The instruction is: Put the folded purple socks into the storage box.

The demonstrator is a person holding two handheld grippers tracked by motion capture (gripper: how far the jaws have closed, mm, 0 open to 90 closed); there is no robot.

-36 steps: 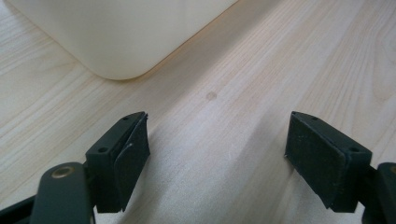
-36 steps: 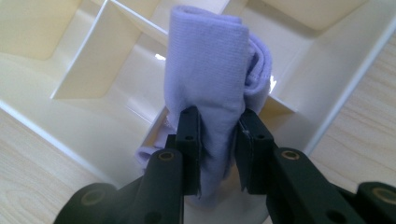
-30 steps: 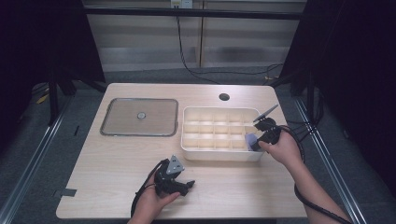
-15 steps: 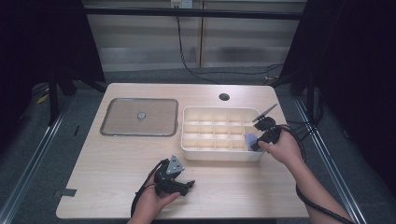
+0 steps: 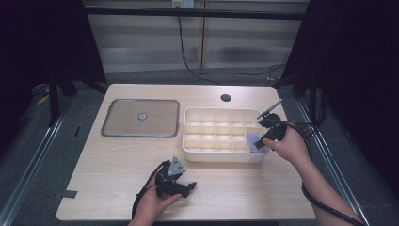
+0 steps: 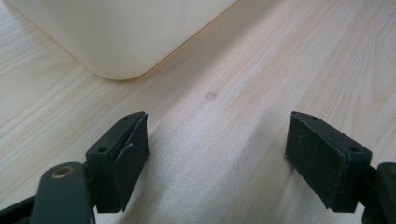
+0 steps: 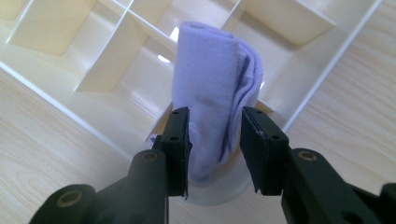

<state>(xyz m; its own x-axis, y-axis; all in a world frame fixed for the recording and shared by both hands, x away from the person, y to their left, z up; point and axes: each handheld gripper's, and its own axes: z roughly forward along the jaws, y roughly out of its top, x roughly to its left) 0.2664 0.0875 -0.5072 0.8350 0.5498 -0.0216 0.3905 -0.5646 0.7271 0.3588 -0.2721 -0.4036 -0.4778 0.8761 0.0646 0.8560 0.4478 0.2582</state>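
Pale wooden worktop (image 5: 117,155) against a dark room, seen from above with two hands reaching in from the near edge. One folded lilac cloth (image 7: 212,79) stands upright in the near right corner compartment of one cream divided tray (image 5: 221,157). The right gripper (image 7: 215,135) straddles the cloth, and its fingers (image 7: 180,140) have just been opening; the left one looks to touch the fabric while the right one stands just clear, so the hold is loosening. The left gripper (image 6: 215,158) rests low on the worktop near the tray's front, fingers (image 6: 126,154) wide and empty.

One risk, as a judgement: the soft cloth could cling to a pad and lift out as the hand withdraws, or slump and unfold over the divider. Catching the tray wall could also shift the tray.

Farther out, one flat clear lid (image 5: 141,117) lies left of the tray, and one round hole (image 5: 226,98) sits near the far edge.
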